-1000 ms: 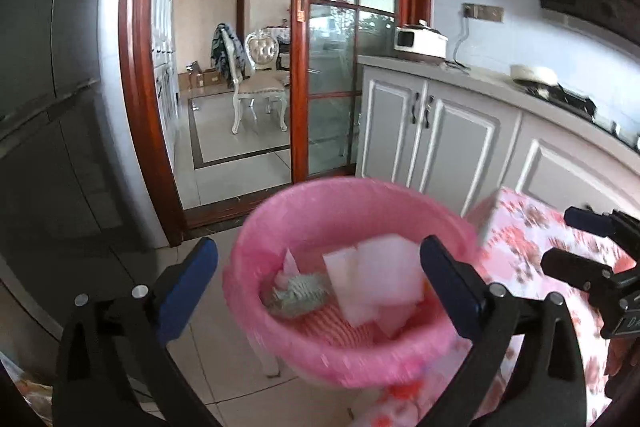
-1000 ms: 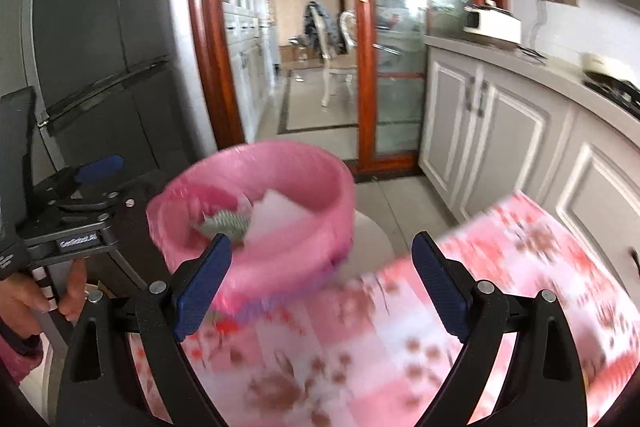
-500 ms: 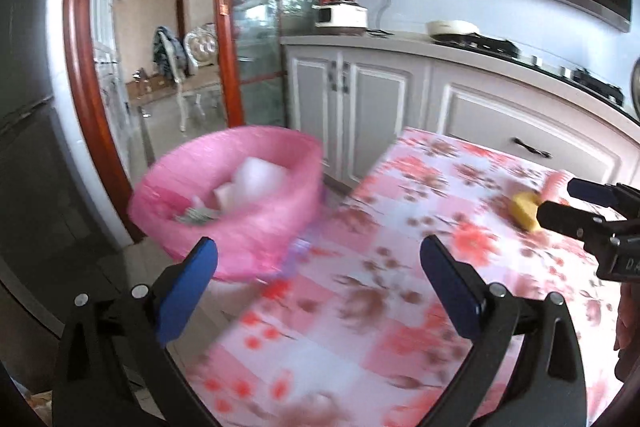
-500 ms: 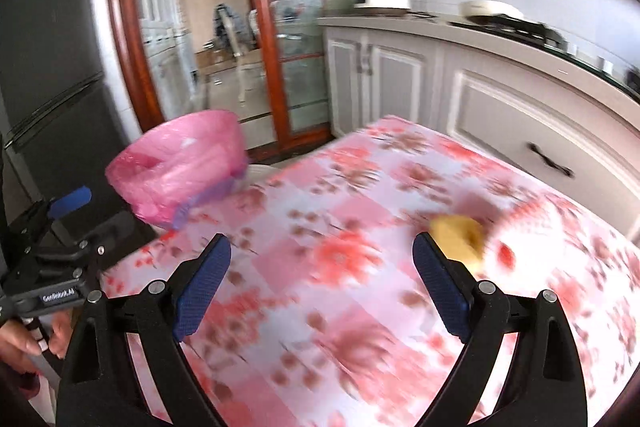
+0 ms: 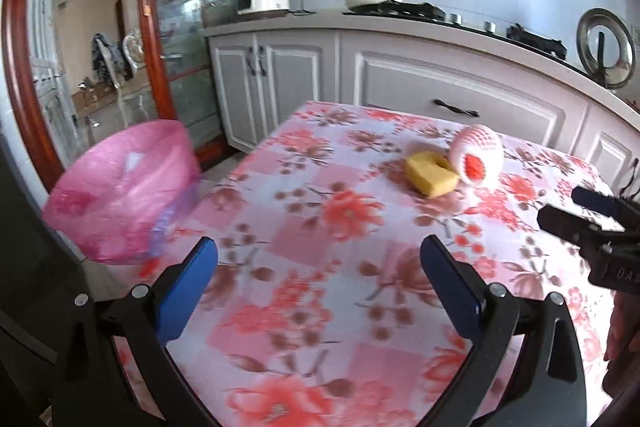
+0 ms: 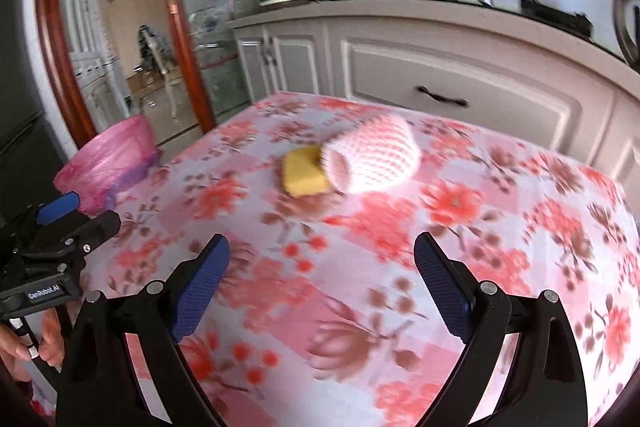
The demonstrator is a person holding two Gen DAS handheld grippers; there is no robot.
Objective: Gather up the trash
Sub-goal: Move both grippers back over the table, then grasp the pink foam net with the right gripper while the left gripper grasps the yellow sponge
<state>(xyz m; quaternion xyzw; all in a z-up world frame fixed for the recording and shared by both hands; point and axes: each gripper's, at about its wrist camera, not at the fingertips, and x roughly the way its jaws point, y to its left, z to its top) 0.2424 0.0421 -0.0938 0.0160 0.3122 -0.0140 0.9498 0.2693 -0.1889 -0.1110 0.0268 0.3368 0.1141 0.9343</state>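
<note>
- Kitchen setting: pale grey cabinets point(image 5: 460, 83) along the far wall, under a counter with a hob and a white cooker point(image 5: 264, 1); red-framed glass door point(image 5: 188, 27) to the left, opening on a further room.
- Table with a pink floral cloth point(image 5: 320, 267) filling the lower middle of both wrist views, its far edge close to the cabinets.
- Pink-lined bin point(image 5: 120, 191) just off the table's left edge, lower than the tabletop; contents blurred, nothing readable inside.
- Left gripper point(image 5: 320, 291) over the near part of the cloth, blue pads spread wide, nothing between them, clear of both trash items.
- Right gripper point(image 6: 320, 283) likewise over the cloth, jaws wide apart and empty, aimed down toward the middle of the table; trash ahead of it, well short of the fingertips.
- In the right wrist view, the left tool at the left edge, with a hand point(image 6: 24, 343) on its handle.
- White foam fruit net point(image 6: 372, 159) lying on its side near the table's middle, open end toward the cameras, red showing through the opening in the left view.
- Yellow sponge-like block point(image 6: 302, 173) flat on the cloth, touching the net's left side.
- Both trash items out on the table, well apart from the bin.
</note>
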